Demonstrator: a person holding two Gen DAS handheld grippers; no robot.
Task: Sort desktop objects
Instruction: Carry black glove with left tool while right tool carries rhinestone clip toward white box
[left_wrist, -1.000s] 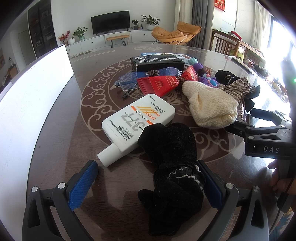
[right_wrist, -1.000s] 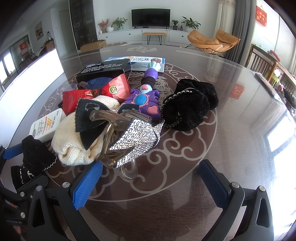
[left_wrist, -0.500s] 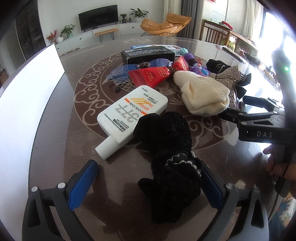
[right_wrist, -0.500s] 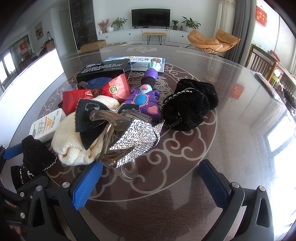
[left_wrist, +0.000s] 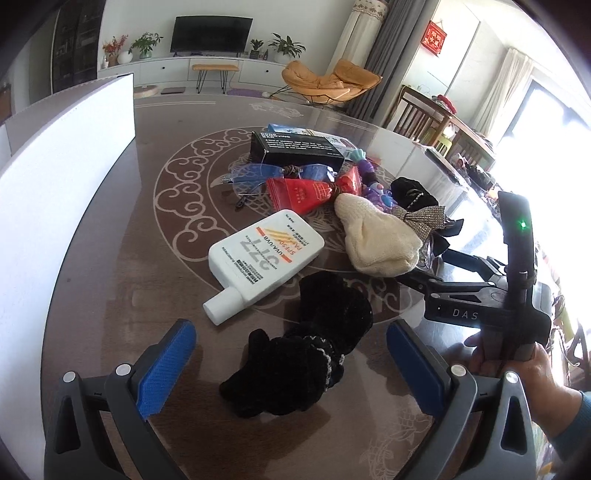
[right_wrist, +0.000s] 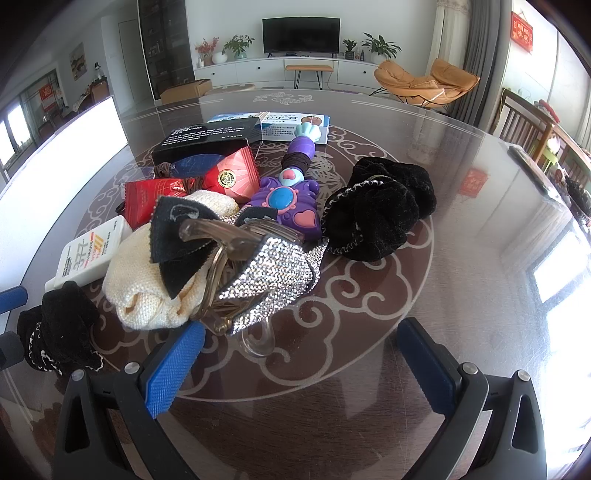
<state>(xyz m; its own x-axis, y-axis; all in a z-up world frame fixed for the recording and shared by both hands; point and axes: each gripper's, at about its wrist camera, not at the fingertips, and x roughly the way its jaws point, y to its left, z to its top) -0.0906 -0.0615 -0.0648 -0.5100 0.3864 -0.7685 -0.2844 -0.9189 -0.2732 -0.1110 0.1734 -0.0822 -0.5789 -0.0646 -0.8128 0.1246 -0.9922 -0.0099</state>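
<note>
A black velvet glove (left_wrist: 306, 343) lies on the round table between the blue pads of my left gripper (left_wrist: 291, 362), which is open and not touching it. Just beyond it lie a white sunscreen bottle (left_wrist: 264, 258) and a cream knitted piece (left_wrist: 376, 240). My right gripper (right_wrist: 301, 369) is open over bare table in front of a rhinestone bow clip (right_wrist: 269, 269) that rests on the cream knit (right_wrist: 140, 273). A second black glove (right_wrist: 376, 214) and a purple toy wand (right_wrist: 291, 199) lie further back. The same black glove (right_wrist: 59, 328) shows at the right wrist view's left edge.
Red packets (left_wrist: 306, 192), blue glasses (left_wrist: 258, 173), a black box (left_wrist: 295, 147) and a blue-white box (right_wrist: 291, 125) crowd the table's middle. A white board (left_wrist: 55, 177) stands along the left. A hand (left_wrist: 524, 365) holds the right gripper's handle at the right.
My left gripper has pulled back and swung its view; the black glove now sits more centrally between its pads. The right gripper and the objects before it have not moved.
</note>
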